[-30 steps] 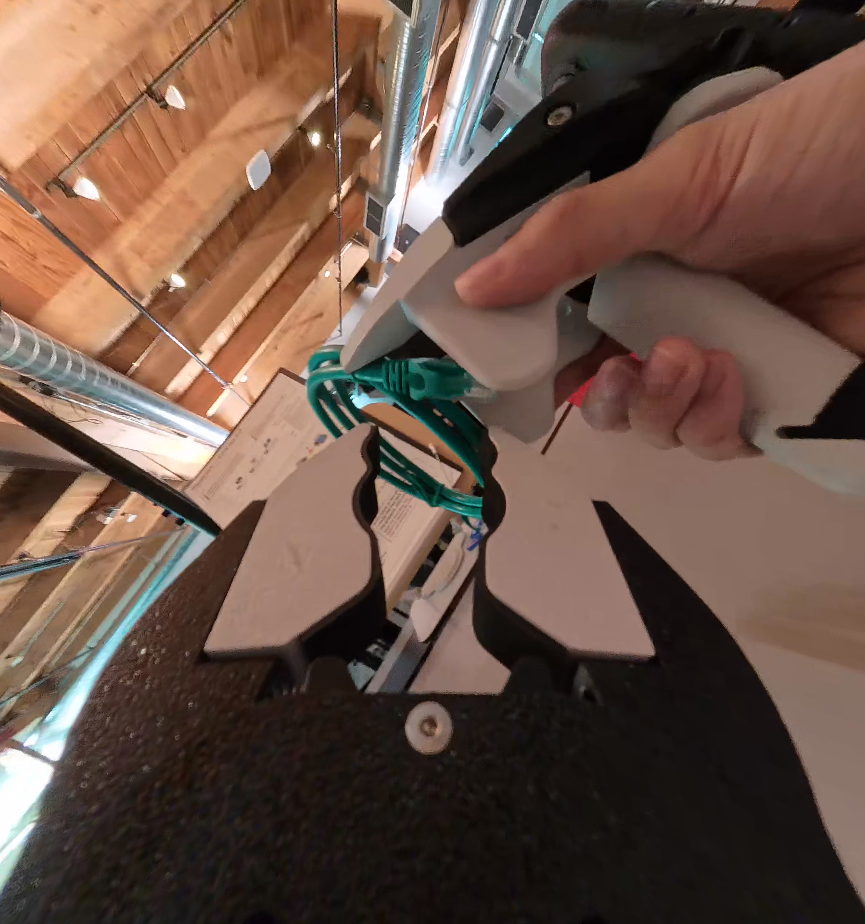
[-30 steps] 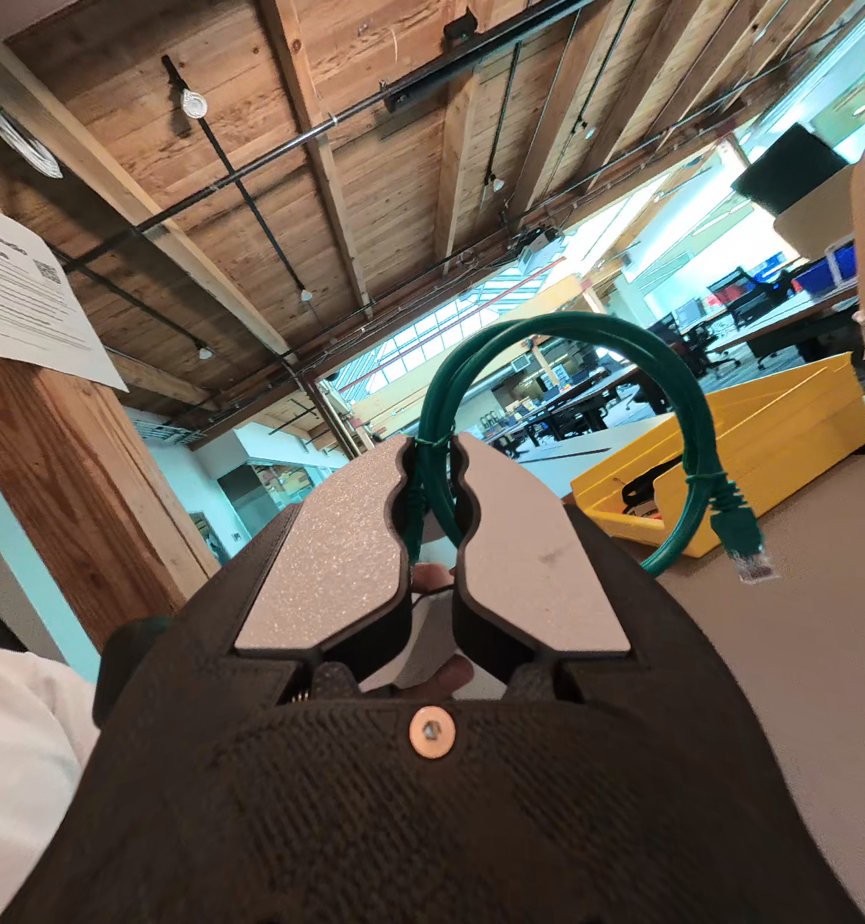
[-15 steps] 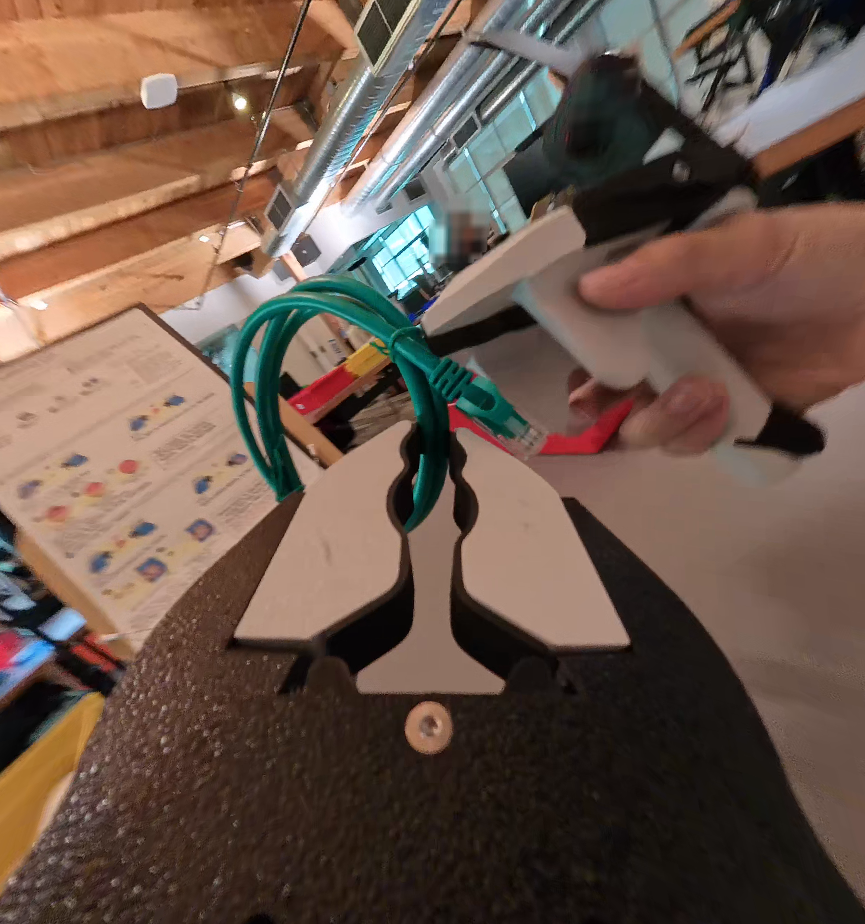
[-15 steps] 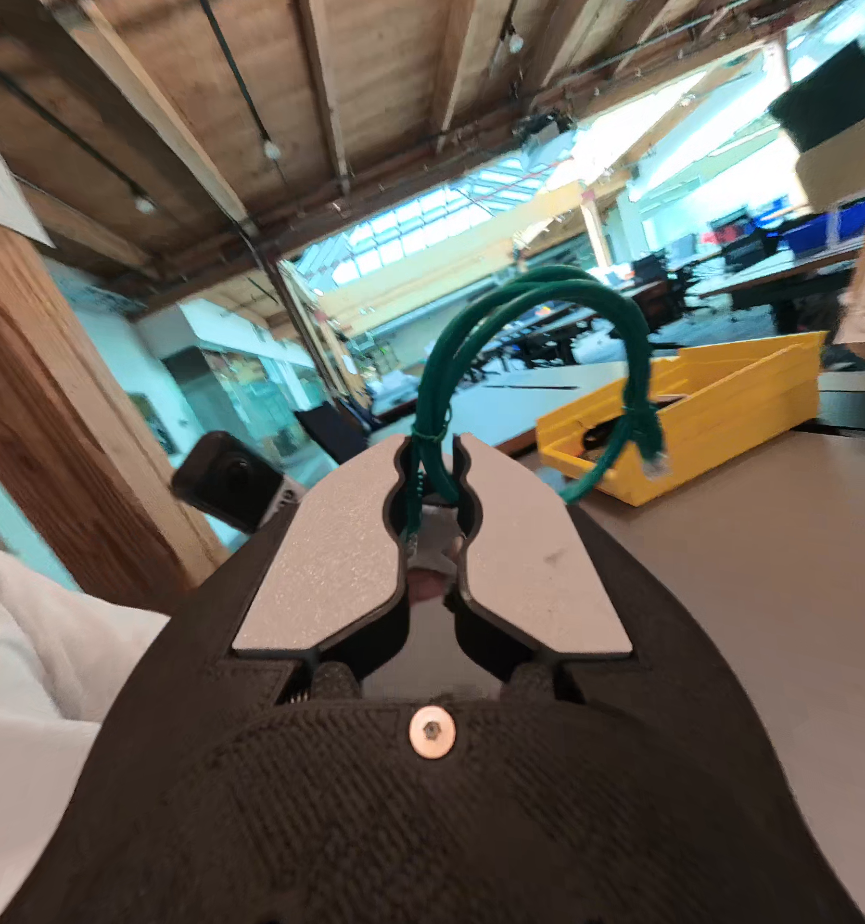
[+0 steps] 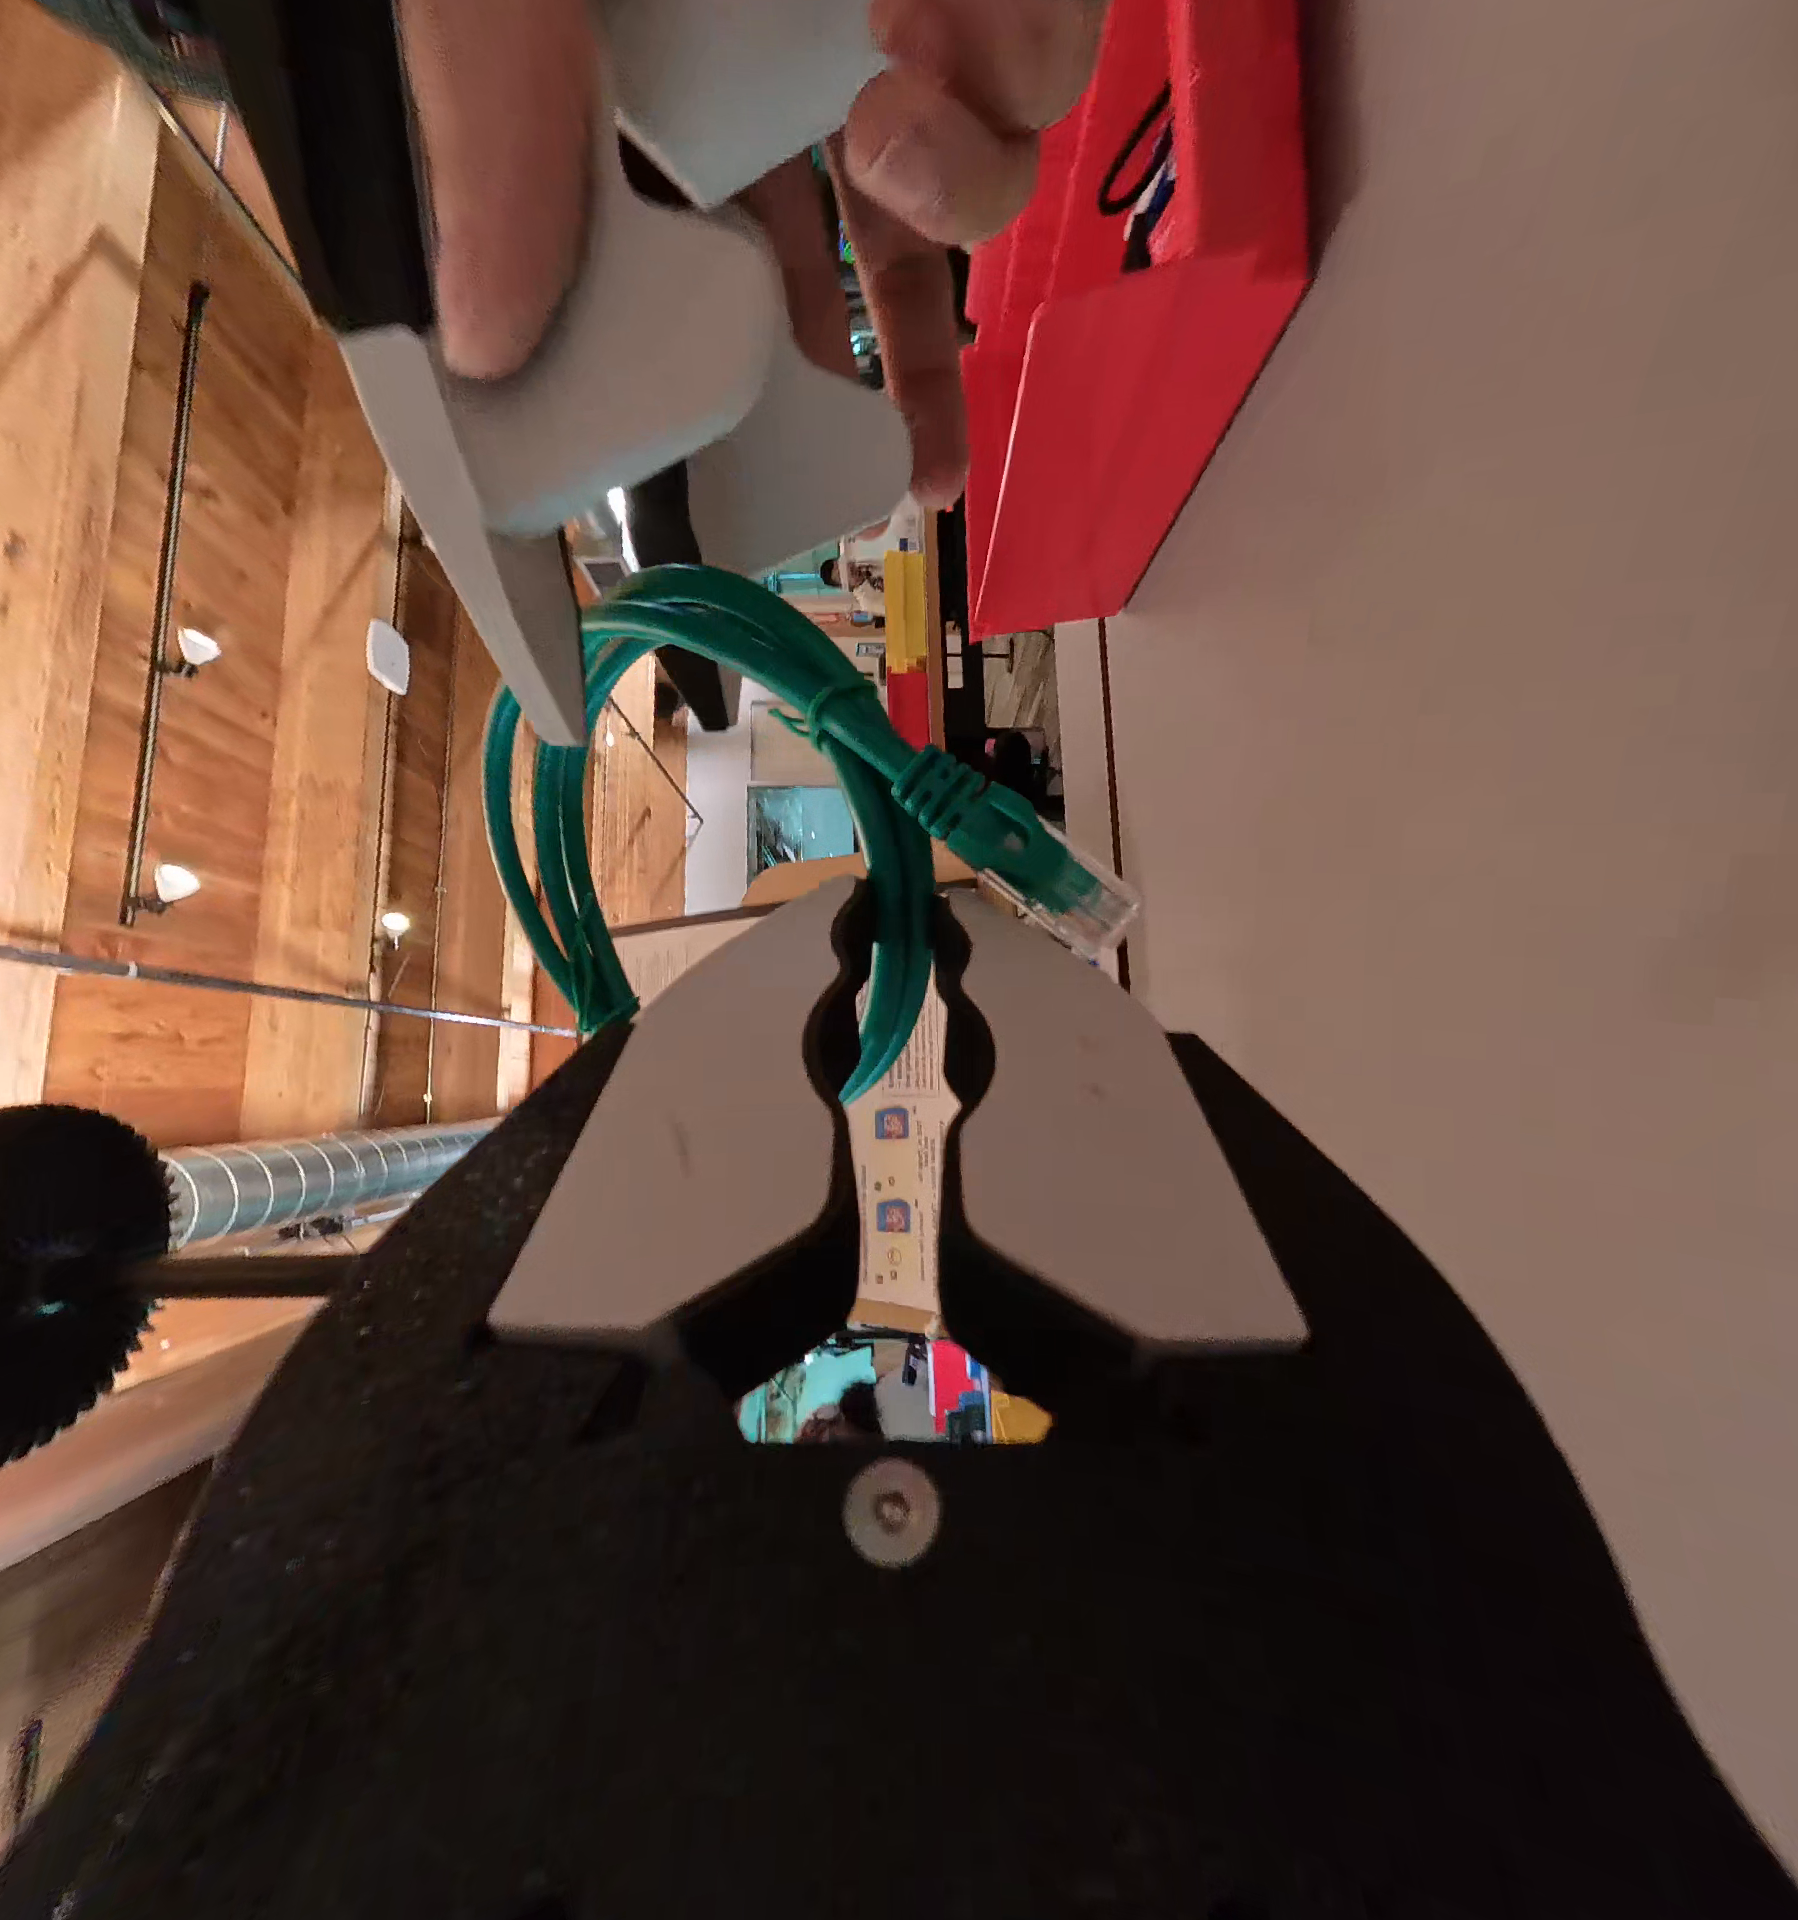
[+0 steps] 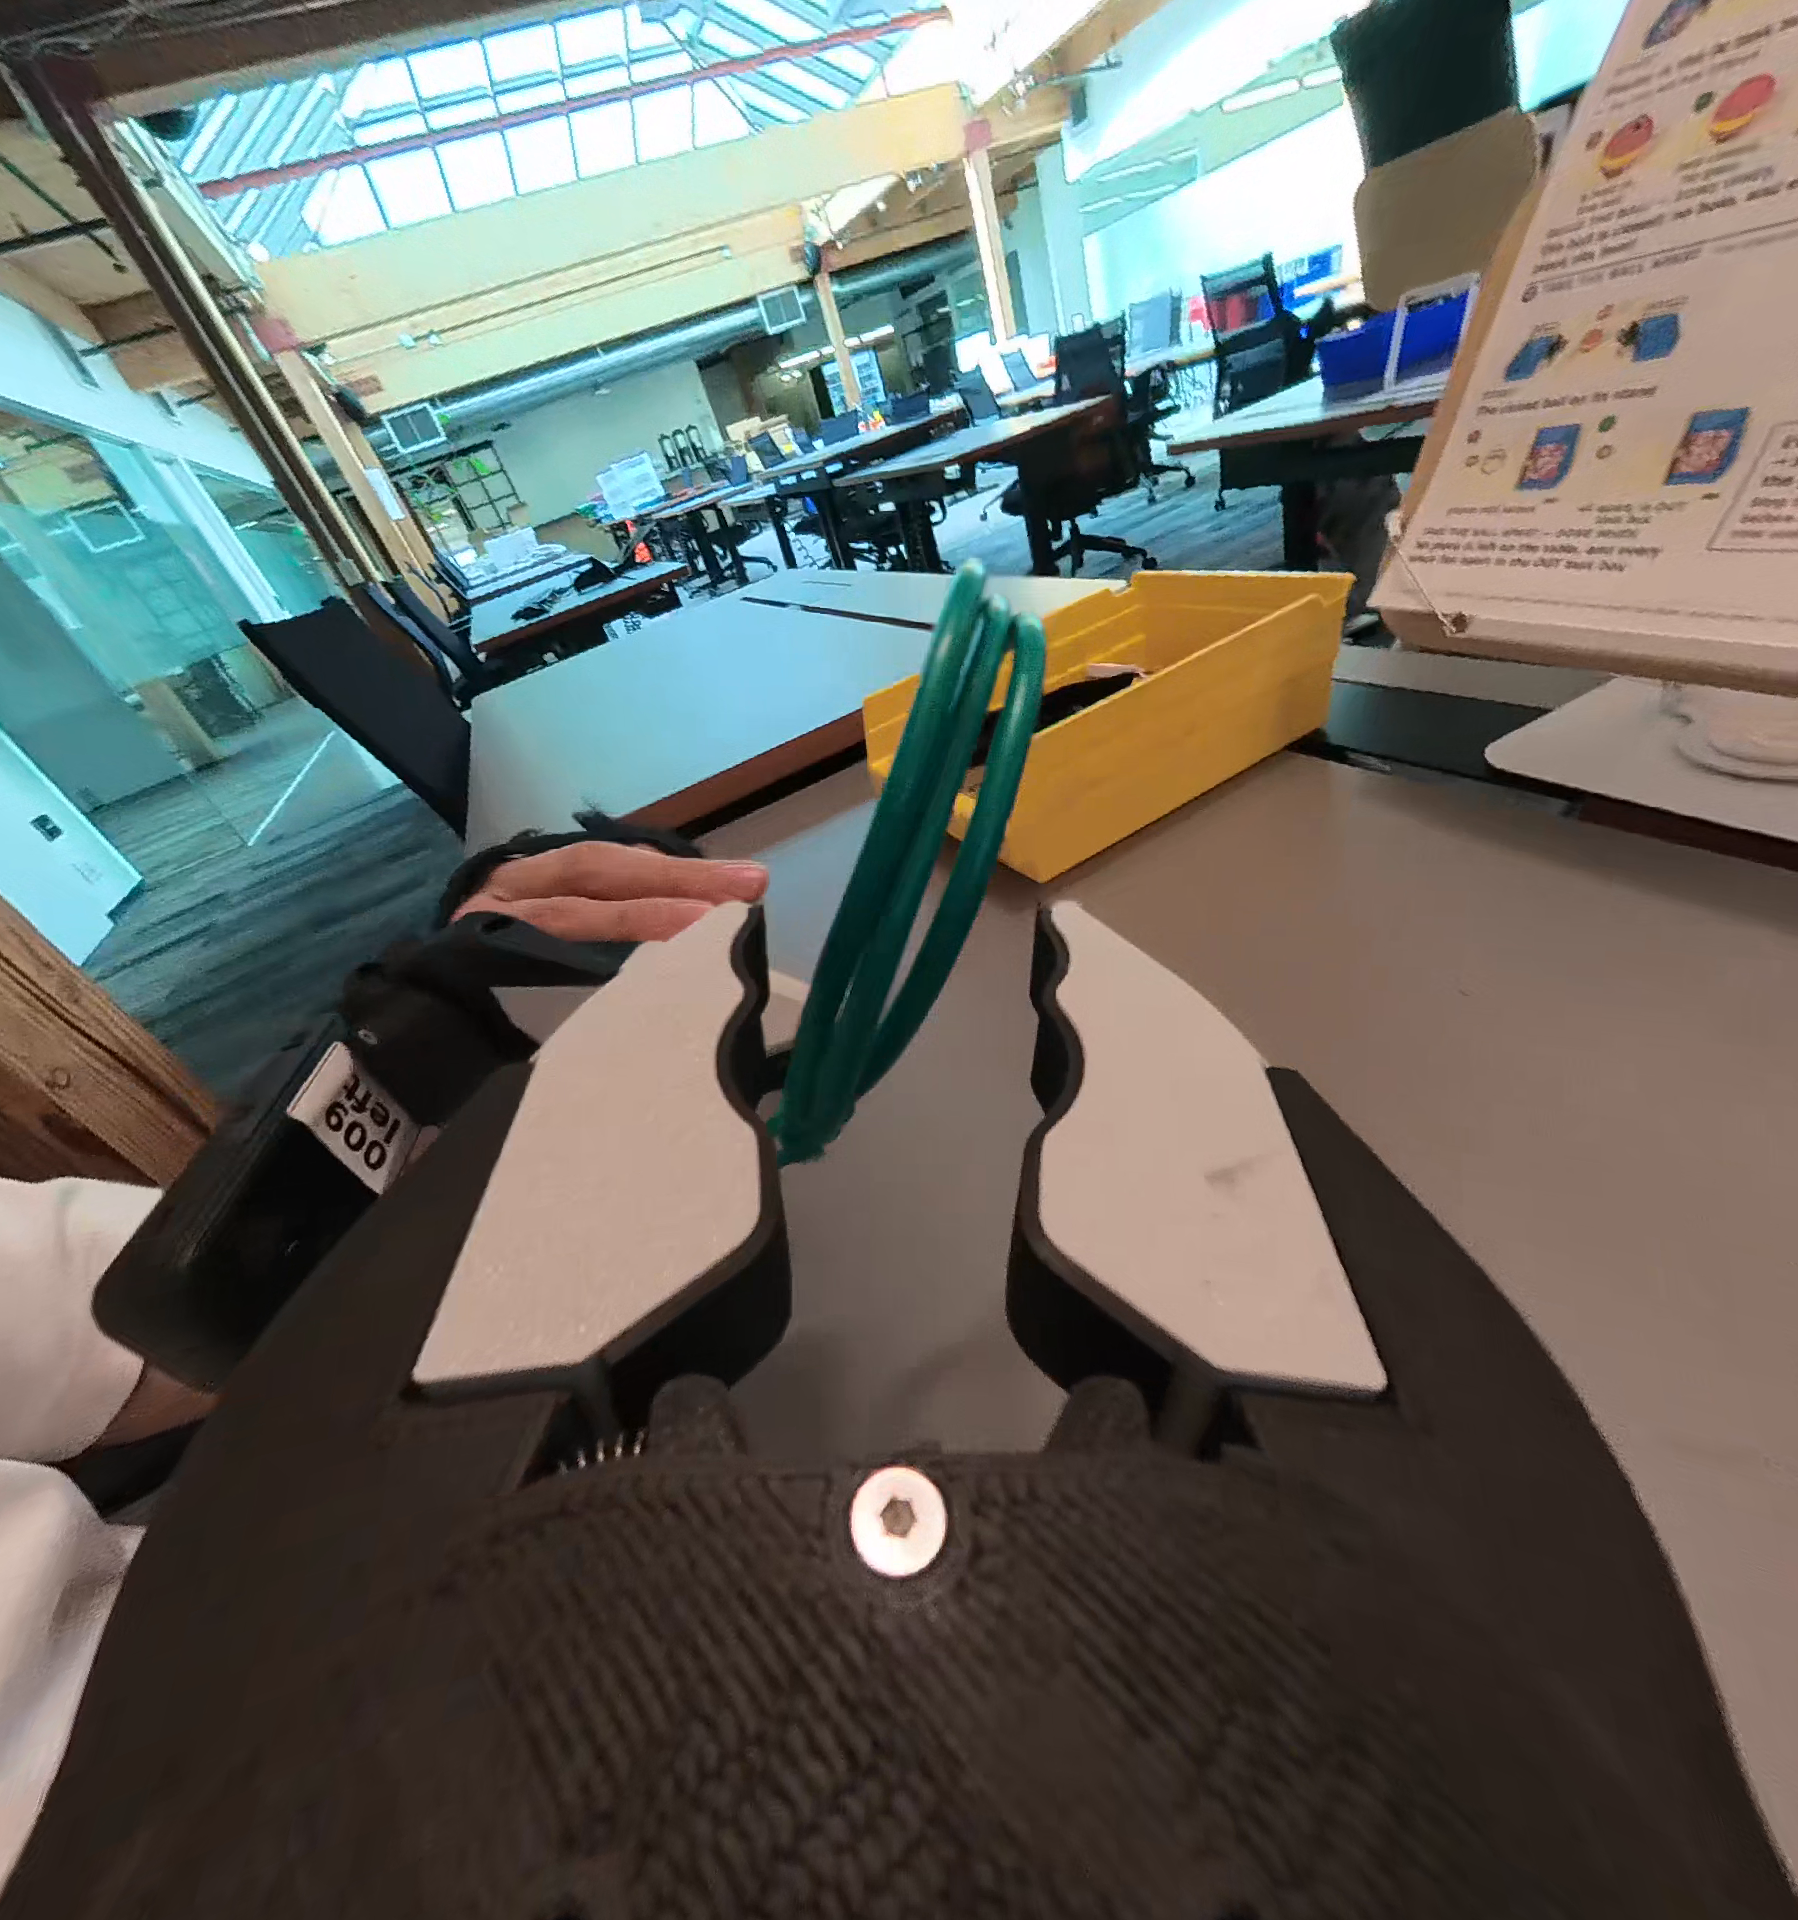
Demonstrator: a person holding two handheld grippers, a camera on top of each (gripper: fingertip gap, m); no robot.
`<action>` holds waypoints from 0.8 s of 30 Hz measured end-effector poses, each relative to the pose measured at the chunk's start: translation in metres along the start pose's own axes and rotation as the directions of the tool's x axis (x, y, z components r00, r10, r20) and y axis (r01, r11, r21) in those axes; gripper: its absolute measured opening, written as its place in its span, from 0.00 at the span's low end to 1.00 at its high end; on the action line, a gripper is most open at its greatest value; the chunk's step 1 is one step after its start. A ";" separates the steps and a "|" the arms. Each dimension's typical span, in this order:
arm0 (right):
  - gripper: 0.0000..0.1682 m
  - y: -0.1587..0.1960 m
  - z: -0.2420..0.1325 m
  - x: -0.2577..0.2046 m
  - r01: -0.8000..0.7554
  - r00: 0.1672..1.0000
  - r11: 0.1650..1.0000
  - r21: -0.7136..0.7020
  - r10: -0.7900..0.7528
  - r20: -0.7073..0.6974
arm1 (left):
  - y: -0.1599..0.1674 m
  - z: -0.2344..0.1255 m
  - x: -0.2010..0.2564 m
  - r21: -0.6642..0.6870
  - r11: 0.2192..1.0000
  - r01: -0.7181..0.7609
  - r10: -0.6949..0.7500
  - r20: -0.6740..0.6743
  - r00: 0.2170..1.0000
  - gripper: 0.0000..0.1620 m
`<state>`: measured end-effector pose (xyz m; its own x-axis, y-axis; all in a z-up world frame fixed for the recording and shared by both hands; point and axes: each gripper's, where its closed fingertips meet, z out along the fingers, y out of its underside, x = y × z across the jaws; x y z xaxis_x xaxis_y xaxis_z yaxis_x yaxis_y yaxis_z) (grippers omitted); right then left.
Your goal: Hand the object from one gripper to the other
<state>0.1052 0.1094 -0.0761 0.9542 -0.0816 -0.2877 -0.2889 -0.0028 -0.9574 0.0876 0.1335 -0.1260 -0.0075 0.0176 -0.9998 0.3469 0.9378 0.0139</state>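
Note:
A coiled green network cable [image 5: 864, 717] with a clear plug is held in the air. My left gripper [image 5: 895, 920] is shut on one side of the coil near its fingertips. In the right wrist view the cable's loop [image 6: 926, 831] stands between the spread fingers of my right gripper [image 6: 900, 925], which is open and does not grip it. The left gripper's black body [image 6: 282, 1174] and the hand holding it show at lower left there. In the left wrist view, a finger of the right gripper [image 5: 521, 603] crosses in front of the coil, held by a hand.
A grey table [image 6: 1497, 1039] lies below. A yellow bin [image 6: 1165, 717] sits at its far edge, and an instruction board [image 6: 1653, 364] stands at the right. A red bin [image 5: 1113, 416] shows in the left wrist view. Desks and chairs fill the room behind. My hands' fingertips stand some 6 cm from each other.
My left gripper closed on the cable, then my right gripper opened and let it go. Both grippers have turned and tilted down towards the table.

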 end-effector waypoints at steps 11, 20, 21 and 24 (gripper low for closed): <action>0.08 -0.010 -0.004 0.003 0.061 0.997 0.995 0.084 -0.065 0.046 | 0.008 0.001 -0.008 0.042 0.911 0.410 -0.411 0.003 0.912 0.17; 0.08 -0.052 -0.033 0.013 -0.105 0.990 0.907 0.407 0.055 0.134 | 0.005 0.007 -0.022 0.102 -0.353 0.930 -0.843 -0.465 -0.269 0.46; 0.08 -0.053 -0.035 0.011 -0.123 0.986 0.899 0.421 0.061 0.157 | 0.000 0.009 -0.017 0.066 -0.410 0.910 -0.801 -0.503 -0.324 0.45; 0.08 -0.055 -0.034 0.009 -0.122 0.986 0.872 0.474 0.053 0.156 | -0.017 0.009 -0.023 0.031 -0.606 0.795 -0.635 -0.621 -0.459 0.40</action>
<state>0.1275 0.0754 -0.0252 0.9379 0.0751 -0.3388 -0.3318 0.4803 -0.8119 0.0904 0.1136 -0.1036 -0.7995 -0.3881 0.4585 -0.1868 -0.5648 -0.8038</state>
